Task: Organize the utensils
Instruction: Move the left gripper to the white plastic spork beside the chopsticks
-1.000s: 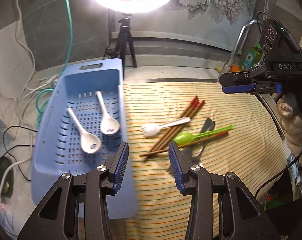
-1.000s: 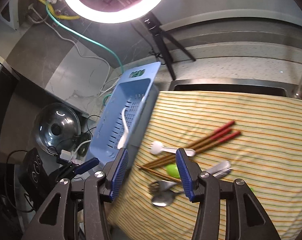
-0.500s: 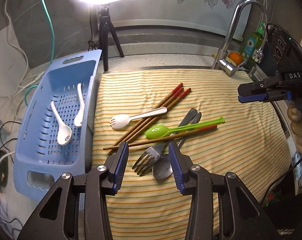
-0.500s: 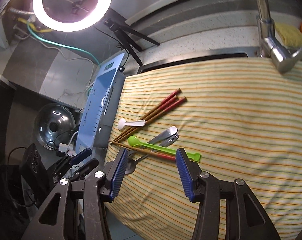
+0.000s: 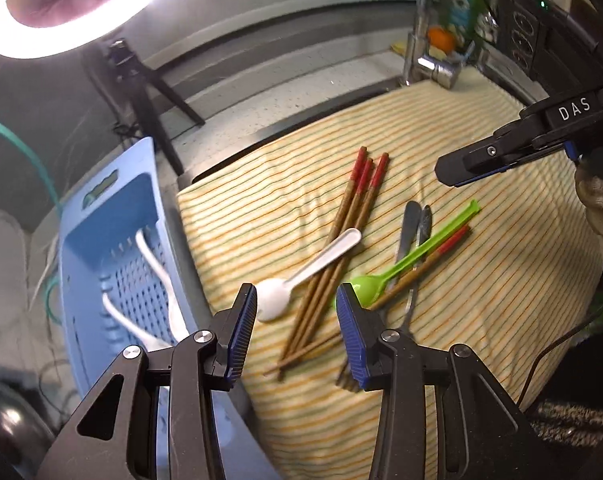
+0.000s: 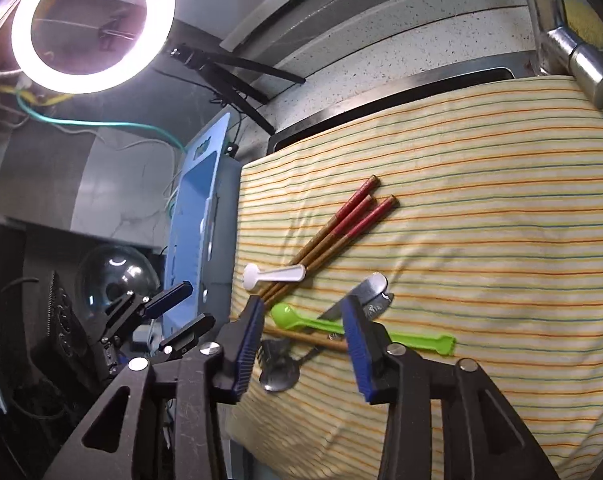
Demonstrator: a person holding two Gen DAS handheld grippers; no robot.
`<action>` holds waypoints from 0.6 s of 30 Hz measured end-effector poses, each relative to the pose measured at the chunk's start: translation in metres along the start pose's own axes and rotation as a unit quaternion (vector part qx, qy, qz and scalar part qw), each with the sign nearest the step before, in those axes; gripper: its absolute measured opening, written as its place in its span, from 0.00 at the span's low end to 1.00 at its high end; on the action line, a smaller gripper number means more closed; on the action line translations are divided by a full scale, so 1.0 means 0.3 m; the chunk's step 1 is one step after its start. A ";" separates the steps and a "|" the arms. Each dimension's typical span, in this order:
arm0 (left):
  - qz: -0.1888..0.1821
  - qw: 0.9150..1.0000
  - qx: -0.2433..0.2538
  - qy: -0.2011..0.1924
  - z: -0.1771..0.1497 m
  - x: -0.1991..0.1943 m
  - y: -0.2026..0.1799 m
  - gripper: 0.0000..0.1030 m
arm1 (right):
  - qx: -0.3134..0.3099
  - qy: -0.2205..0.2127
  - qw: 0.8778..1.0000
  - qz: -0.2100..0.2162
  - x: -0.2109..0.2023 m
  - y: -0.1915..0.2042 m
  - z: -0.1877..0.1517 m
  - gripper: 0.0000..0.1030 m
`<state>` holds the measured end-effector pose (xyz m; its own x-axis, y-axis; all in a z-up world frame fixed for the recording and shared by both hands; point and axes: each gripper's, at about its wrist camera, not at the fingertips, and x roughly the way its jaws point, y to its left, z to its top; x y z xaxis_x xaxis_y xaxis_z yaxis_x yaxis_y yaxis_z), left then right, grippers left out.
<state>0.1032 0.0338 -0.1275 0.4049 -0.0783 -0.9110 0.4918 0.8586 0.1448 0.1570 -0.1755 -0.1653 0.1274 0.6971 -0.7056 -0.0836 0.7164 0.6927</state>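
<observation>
On the striped cloth (image 5: 481, 300) lie red-tipped chopsticks (image 5: 353, 208), a white plastic spoon (image 5: 301, 276), a green plastic spoon (image 5: 405, 260) and a metal fork and spoon (image 5: 411, 224). My left gripper (image 5: 297, 332) is open and empty, above the chopsticks' near ends, the white spoon's bowl by its left finger. My right gripper (image 6: 301, 344) is open and empty over the green spoon (image 6: 321, 322) and metal spoon (image 6: 279, 376); it shows at right in the left wrist view (image 5: 501, 156). Two white spoons (image 5: 153, 264) lie in the blue basket (image 5: 101, 248).
A ring light (image 6: 89, 24) on a tripod stands behind the basket. A tap (image 5: 425, 52) and sink edge are at the back right. A glass pot lid (image 6: 113, 276) and cables lie left of the basket (image 6: 197, 216).
Both grippers have moved closer to the utensil pile and tilted. The left gripper now hangs over the chopsticks' near ends instead of the metal fork. Both stay open and empty.
</observation>
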 end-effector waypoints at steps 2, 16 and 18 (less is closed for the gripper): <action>-0.006 0.999 0.028 0.016 0.024 0.039 0.011 0.36 | 0.013 -0.002 1.000 -0.007 0.033 0.006 0.008 0.33; -0.031 0.978 0.175 0.108 0.063 0.236 -0.013 0.36 | 0.073 0.000 0.996 -0.049 0.180 -0.005 0.040 0.26; -0.031 0.976 0.184 0.109 0.065 0.248 -0.016 0.36 | 0.081 0.000 0.995 -0.052 0.186 -0.011 0.041 0.26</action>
<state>0.1462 0.0140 -0.1885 0.2109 0.0193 -0.9773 0.7699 0.6128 0.1782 0.1766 -0.1393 -0.2052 0.1279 0.6198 -0.7743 0.0908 0.7701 0.6315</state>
